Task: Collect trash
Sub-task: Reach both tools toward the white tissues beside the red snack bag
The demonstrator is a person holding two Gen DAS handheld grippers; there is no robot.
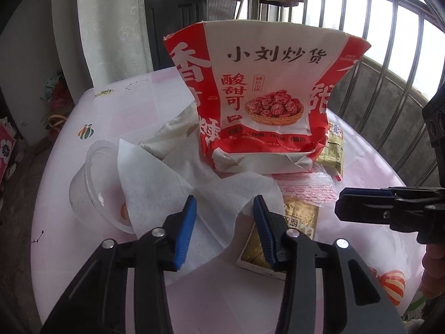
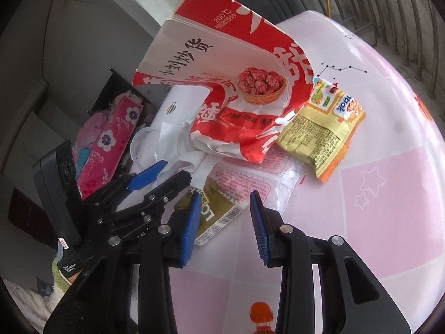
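Two grippers work one litter pile on the pink table [image 1: 83,150].

Left wrist view: left gripper [image 1: 224,208], jaws narrowed but not gripping, straddles a white tissue [image 1: 155,194]; pads apart from it. Red paper bag [image 1: 264,97] stands at 12 o'clock, clear plastic cup [image 1: 86,181] at 10. Advise lowering until both pads flank the raised fold before closing.

Right wrist view: right gripper [image 2: 225,211], jaws likewise narrow and empty, above a gold sachet [image 2: 217,208] under its left pad. Yellow snack wrapper [image 2: 319,128] lies at 1 o'clock. Recommend taking the sachet by its edge, clear of the left gripper at 10.
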